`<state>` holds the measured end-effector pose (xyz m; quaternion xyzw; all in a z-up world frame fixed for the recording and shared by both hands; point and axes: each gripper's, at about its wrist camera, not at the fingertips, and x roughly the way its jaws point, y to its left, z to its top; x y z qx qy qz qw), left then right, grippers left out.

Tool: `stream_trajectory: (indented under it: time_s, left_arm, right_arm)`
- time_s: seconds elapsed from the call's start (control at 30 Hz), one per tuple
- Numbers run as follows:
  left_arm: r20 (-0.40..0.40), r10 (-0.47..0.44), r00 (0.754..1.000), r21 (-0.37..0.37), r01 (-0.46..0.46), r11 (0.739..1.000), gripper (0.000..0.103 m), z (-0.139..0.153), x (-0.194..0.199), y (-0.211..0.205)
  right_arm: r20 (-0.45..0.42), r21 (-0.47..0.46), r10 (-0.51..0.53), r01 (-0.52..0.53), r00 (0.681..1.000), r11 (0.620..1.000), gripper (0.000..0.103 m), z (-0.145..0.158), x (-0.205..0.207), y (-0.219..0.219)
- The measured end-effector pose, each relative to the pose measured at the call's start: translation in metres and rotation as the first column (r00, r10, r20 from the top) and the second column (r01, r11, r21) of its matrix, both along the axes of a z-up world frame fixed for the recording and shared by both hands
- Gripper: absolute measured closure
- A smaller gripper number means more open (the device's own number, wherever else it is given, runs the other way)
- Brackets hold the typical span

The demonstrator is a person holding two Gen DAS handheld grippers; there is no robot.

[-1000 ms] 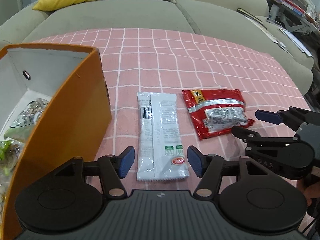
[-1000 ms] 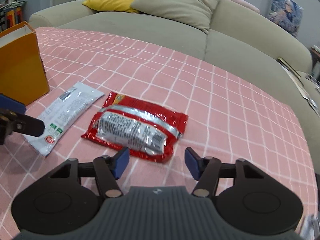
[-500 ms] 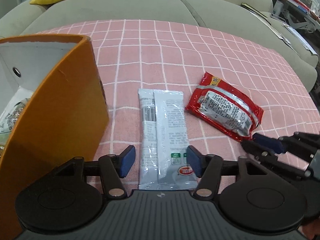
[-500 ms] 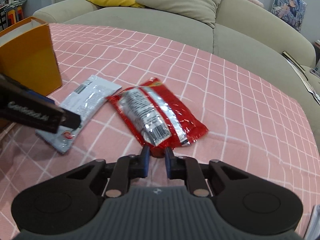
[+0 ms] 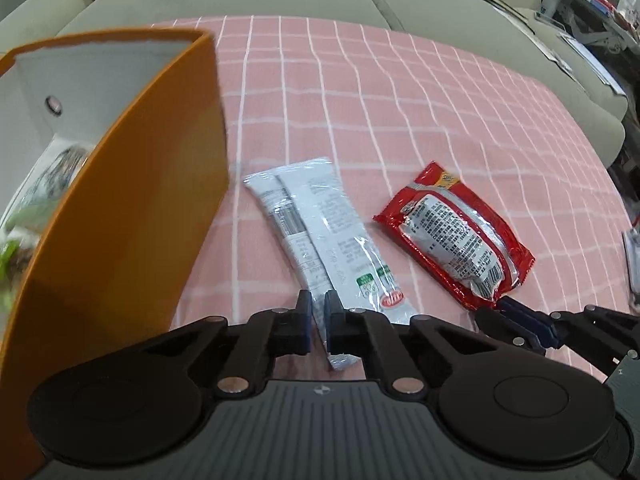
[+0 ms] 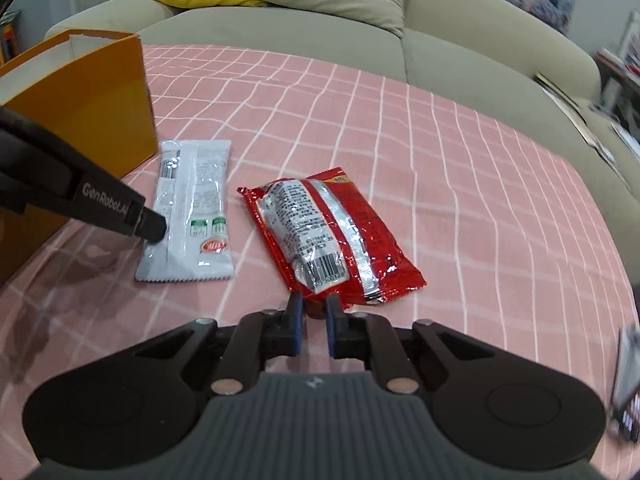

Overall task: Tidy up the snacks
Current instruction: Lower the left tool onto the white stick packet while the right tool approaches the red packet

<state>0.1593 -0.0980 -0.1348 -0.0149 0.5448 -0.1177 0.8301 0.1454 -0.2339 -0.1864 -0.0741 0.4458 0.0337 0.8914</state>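
Both packets are pinched by thin edges, the white foil sachet by the just-closed left gripper, the red plastic snack packet by the right gripper, so slippage is risked on lifting.

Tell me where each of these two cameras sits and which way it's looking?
Left wrist view: sits on the left gripper, looking steeply down along its fingers, which are pinched on the white packet; the orange box stands at left, the right gripper at lower right.
Right wrist view: sits on the right gripper, facing the sofa, pinched on the red packet; the left gripper enters from the left.
Shared: both packets, the orange box, the pink checked cloth, the sofa.
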Motion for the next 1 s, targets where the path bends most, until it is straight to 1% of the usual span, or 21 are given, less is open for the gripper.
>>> stream_trajectory:
  time_s: [0.1, 0.17, 0.3, 0.4, 0.47, 0.5, 0.53, 0.57, 0.63, 0.67, 0.7, 0.73, 0.77, 0.8, 0.83, 0.87, 0.93, 1.0]
  left_arm:
    - [-0.008, -0.005, 1.0, -0.005, 0.005, 1.0, 0.099, 0.003, -0.021, 0.006]
    - [-0.015, -0.016, 1.0, -0.002, 0.016, 1.0, 0.099, 0.003, -0.033, 0.01]
    - [-0.02, -0.051, 0.998, 0.012, 0.051, 0.999, 0.099, 0.004, -0.054, 0.017]
    - [-0.043, -0.046, 0.998, -0.013, 0.045, 0.999, 0.099, 0.004, -0.066, 0.024]
    - [-0.051, -0.043, 0.998, -0.02, 0.042, 0.999, 0.098, 0.004, -0.072, 0.027]
    - [-0.051, -0.04, 0.998, -0.02, 0.039, 0.999, 0.097, 0.004, -0.073, 0.028]
    - [-0.052, -0.037, 0.998, -0.019, 0.036, 0.999, 0.095, 0.004, -0.073, 0.029]
    - [-0.051, -0.029, 0.998, -0.02, 0.028, 0.999, 0.091, 0.005, -0.074, 0.031]
    - [-0.044, -0.011, 0.999, -0.028, 0.01, 1.0, 0.088, 0.008, -0.078, 0.036]
    - [-0.04, -0.005, 0.999, -0.026, 0.004, 1.0, 0.078, 0.009, -0.079, 0.036]
    - [-0.034, 0.001, 0.999, -0.024, -0.002, 1.0, 0.071, 0.012, -0.079, 0.036]
    - [-0.022, 0.009, 1.0, -0.016, -0.009, 1.0, 0.057, 0.014, -0.079, 0.035]
    - [-0.01, 0.013, 1.0, -0.008, -0.014, 1.0, 0.046, 0.015, -0.079, 0.034]
    - [0.001, 0.016, 1.0, 0.006, -0.016, 1.0, 0.042, 0.016, -0.078, 0.031]
    - [0.009, 0.014, 1.0, 0.019, -0.014, 1.0, 0.037, 0.016, -0.079, 0.029]
    - [0.015, 0.012, 1.0, 0.029, -0.013, 1.0, 0.036, 0.016, -0.078, 0.026]
    - [0.026, 0.027, 0.999, 0.037, -0.028, 0.999, 0.035, 0.015, -0.077, 0.023]
    - [0.033, 0.049, 0.998, 0.042, -0.05, 0.998, 0.035, 0.015, -0.075, 0.023]
  right_arm:
    - [-0.033, 0.032, -0.037, 0.039, 0.999, 0.999, 0.096, -0.001, -0.016, 0.007]
    - [-0.042, 0.046, -0.034, 0.035, 0.999, 0.998, 0.096, 0.0, -0.027, 0.012]
    - [-0.09, 0.097, -0.025, 0.034, 0.996, 0.995, 0.096, 0.004, -0.044, 0.02]
    - [-0.117, 0.151, -0.008, 0.026, 0.993, 0.988, 0.095, 0.005, -0.054, 0.022]
    - [-0.123, 0.17, 0.012, 0.01, 0.992, 0.985, 0.09, 0.005, -0.062, 0.025]
    - [-0.126, 0.178, 0.022, 0.001, 0.992, 0.984, 0.085, 0.005, -0.064, 0.027]
    - [-0.123, 0.181, 0.03, -0.007, 0.992, 0.984, 0.085, 0.007, -0.066, 0.028]
    - [-0.115, 0.176, 0.036, -0.015, 0.993, 0.984, 0.083, 0.008, -0.067, 0.029]
    - [-0.082, 0.158, 0.055, -0.042, 0.995, 0.987, 0.066, 0.015, -0.071, 0.029]
    - [-0.056, 0.154, 0.066, -0.057, 0.996, 0.986, 0.065, 0.02, -0.074, 0.028]
    - [-0.027, 0.15, 0.077, -0.072, 0.997, 0.986, 0.062, 0.026, -0.078, 0.027]
    - [0.004, 0.143, 0.087, -0.087, 0.996, 0.986, 0.055, 0.03, -0.081, 0.026]
    - [0.037, 0.13, 0.096, -0.1, 0.995, 0.986, 0.052, 0.034, -0.083, 0.025]
    - [0.066, 0.114, 0.102, -0.109, 0.993, 0.987, 0.044, 0.035, -0.082, 0.024]
    - [0.088, 0.092, 0.105, -0.113, 0.99, 0.989, 0.033, 0.035, -0.08, 0.023]
    - [0.097, 0.076, 0.103, -0.11, 0.99, 0.991, 0.029, 0.033, -0.075, 0.023]
    - [0.087, 0.076, 0.104, -0.111, 0.991, 0.991, 0.02, 0.026, -0.064, 0.02]
    - [0.063, 0.081, 0.104, -0.109, 0.993, 0.991, 0.016, 0.019, -0.05, 0.017]
